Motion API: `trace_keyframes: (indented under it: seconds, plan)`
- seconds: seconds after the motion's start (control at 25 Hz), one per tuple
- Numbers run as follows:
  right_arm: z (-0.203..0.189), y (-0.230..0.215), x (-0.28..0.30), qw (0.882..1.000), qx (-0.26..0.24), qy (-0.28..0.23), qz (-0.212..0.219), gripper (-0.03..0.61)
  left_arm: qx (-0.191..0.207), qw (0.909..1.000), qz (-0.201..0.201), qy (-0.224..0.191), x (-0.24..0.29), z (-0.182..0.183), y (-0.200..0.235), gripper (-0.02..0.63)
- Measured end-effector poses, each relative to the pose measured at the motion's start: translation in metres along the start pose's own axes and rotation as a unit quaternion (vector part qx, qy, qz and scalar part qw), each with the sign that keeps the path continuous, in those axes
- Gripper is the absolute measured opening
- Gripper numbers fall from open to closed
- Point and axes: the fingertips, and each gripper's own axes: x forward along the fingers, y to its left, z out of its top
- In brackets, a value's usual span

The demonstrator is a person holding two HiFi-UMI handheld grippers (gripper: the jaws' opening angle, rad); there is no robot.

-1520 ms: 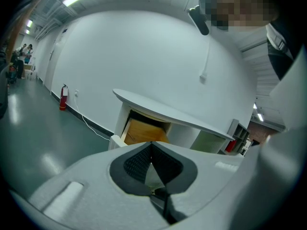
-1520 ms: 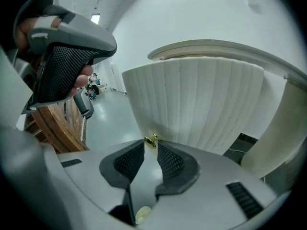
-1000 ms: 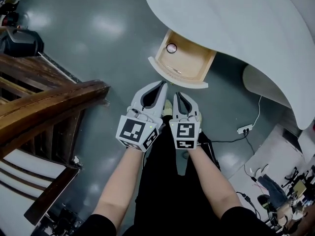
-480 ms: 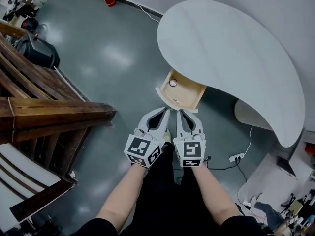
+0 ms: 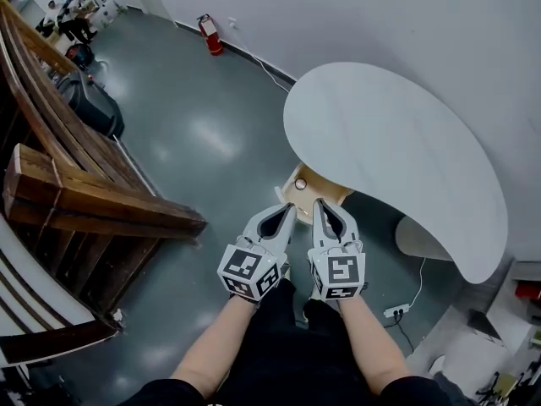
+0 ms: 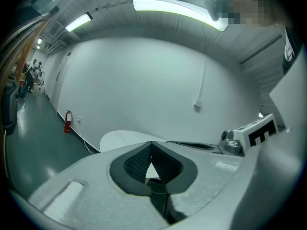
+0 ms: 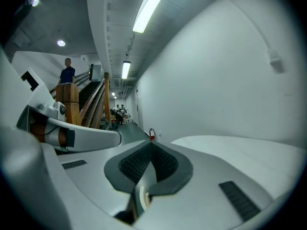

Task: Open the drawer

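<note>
HEAD VIEW, LOOKING DOWN: A person holds the left tool (image 5: 286,213) and the right tool (image 5: 321,205) side by side, both pointed toward 12 o'clock at a white, kidney-shaped desk (image 5: 389,142). Each tool's jaws are pressed together with nothing between them. The wooden drawer (image 5: 317,184) stands pulled out from under the desk's near edge, just beyond the tool tips. A small round object (image 5: 299,183) lies in its left corner. A wooden staircase (image 5: 84,197) rises at 9 o'clock, and a red fire extinguisher (image 5: 208,34) stands by the wall at 11 o'clock on the grey floor (image 5: 194,134).
</note>
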Motion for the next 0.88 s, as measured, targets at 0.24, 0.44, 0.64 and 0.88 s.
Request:
trace_keyframes:
  seconds: [0.24, 0.44, 0.64, 0.88]
  plan:
    - [0.061, -0.004, -0.018, 0.999, -0.016, -0.045, 0.018, 0.015, 0.018, 0.9993, 0.012, -0.031, -0.008, 0.047, -0.019, 0.006]
    - [0.097, -0.009, -0.035, 0.997, -0.01, -0.063, 0.044, 0.015, 0.031, 0.9984, 0.023, -0.043, -0.014, 0.079, -0.037, 0.006]
    - [0.123, -0.009, -0.049, 0.995, -0.005, -0.08, 0.063, 0.015, 0.044, 0.9963, 0.031, -0.067, -0.024, 0.113, -0.052, 0.006]
    - [0.141, -0.012, -0.064, 0.993, -0.007, -0.094, 0.072, 0.015, 0.058, 0.9941, 0.039, -0.083, -0.031, 0.131, -0.068, 0.006]
